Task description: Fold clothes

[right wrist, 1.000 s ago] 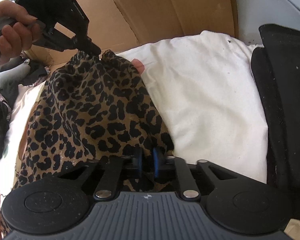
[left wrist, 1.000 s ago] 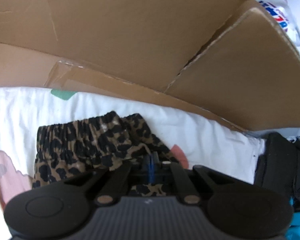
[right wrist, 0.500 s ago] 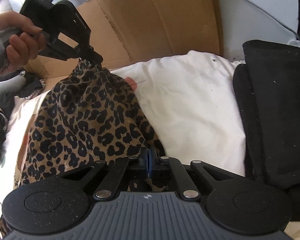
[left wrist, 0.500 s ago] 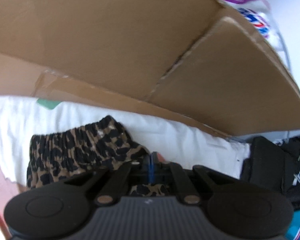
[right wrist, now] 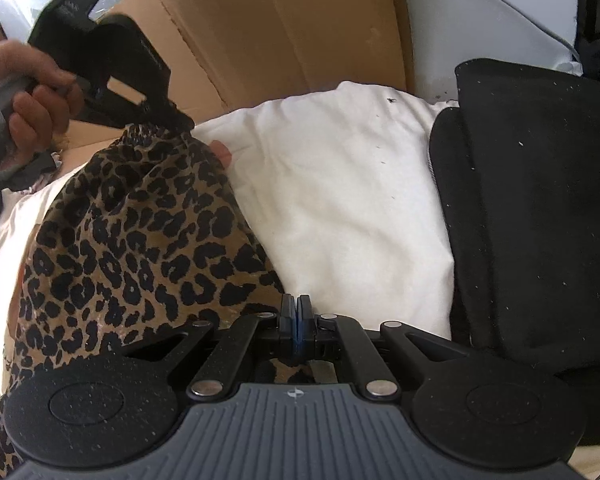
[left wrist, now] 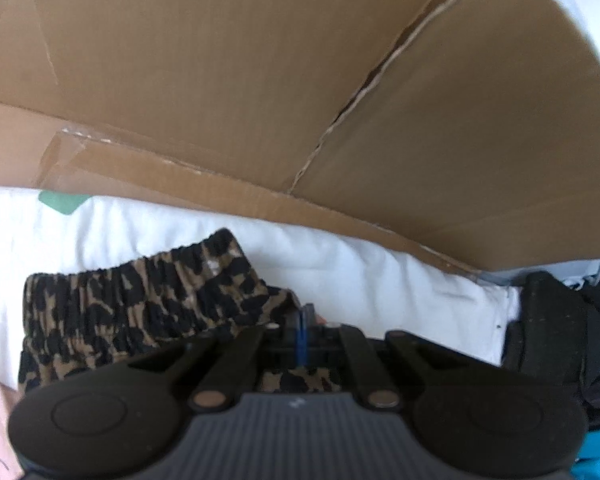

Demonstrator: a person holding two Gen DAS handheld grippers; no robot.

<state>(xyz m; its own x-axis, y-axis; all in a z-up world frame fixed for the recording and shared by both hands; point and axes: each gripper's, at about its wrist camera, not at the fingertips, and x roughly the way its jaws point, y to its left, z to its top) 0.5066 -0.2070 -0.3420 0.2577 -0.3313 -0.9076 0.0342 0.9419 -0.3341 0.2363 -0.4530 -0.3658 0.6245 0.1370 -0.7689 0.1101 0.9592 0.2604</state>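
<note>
Both grippers are clenched on the leopard-print garment [right wrist: 140,240]: the left gripper [right wrist: 180,122] pinches its gathered waistband end toward the far edge of the white bedding [right wrist: 340,200], by the cardboard box [right wrist: 280,28], while the right gripper [right wrist: 298,320] pinches the opposite end at the near edge. Its long axis runs between them, far to near, and the middle seems to sag onto the bedding, though blur leaves this uncertain. Black clothes [right wrist: 540,200] lie at the right edge.
</note>
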